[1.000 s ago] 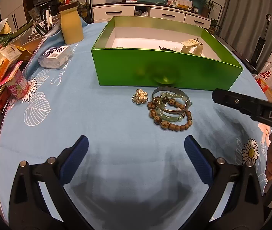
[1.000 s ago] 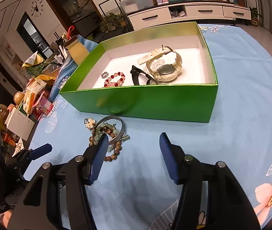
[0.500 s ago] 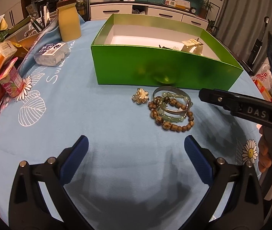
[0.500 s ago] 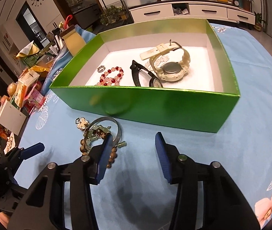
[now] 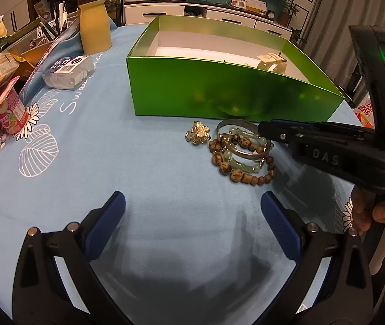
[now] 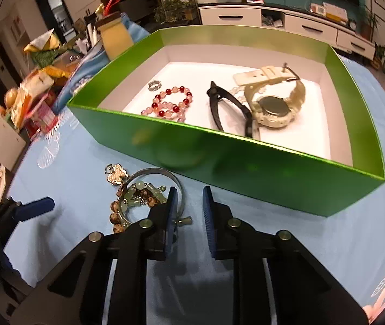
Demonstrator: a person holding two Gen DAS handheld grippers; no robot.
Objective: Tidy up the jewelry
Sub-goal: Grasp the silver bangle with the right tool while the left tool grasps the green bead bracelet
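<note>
A pile of bracelets (image 5: 242, 151) lies on the blue tablecloth in front of the green box (image 5: 219, 92): a silver bangle (image 6: 174, 181), a pale green bead bracelet and a brown bead bracelet. A gold brooch (image 5: 197, 133) lies just left of it. My right gripper (image 6: 188, 205) is narrowly open, low over the pile's right edge, holding nothing. My left gripper (image 5: 192, 211) is wide open and empty, nearer than the pile. The box (image 6: 246, 159) holds a red bead bracelet (image 6: 170, 104), a black watch (image 6: 227, 108), a cream watch (image 6: 272, 103) and a small ring (image 6: 154, 84).
A yellow bottle (image 5: 94, 27), a clear packet (image 5: 67, 71) and snack packs (image 5: 0, 94) crowd the table's left side. The box stands right behind the pile. A cabinet stands beyond the table.
My right gripper has moved left and down to the pile and its jaws have narrowed. The left gripper has stayed open in place.
</note>
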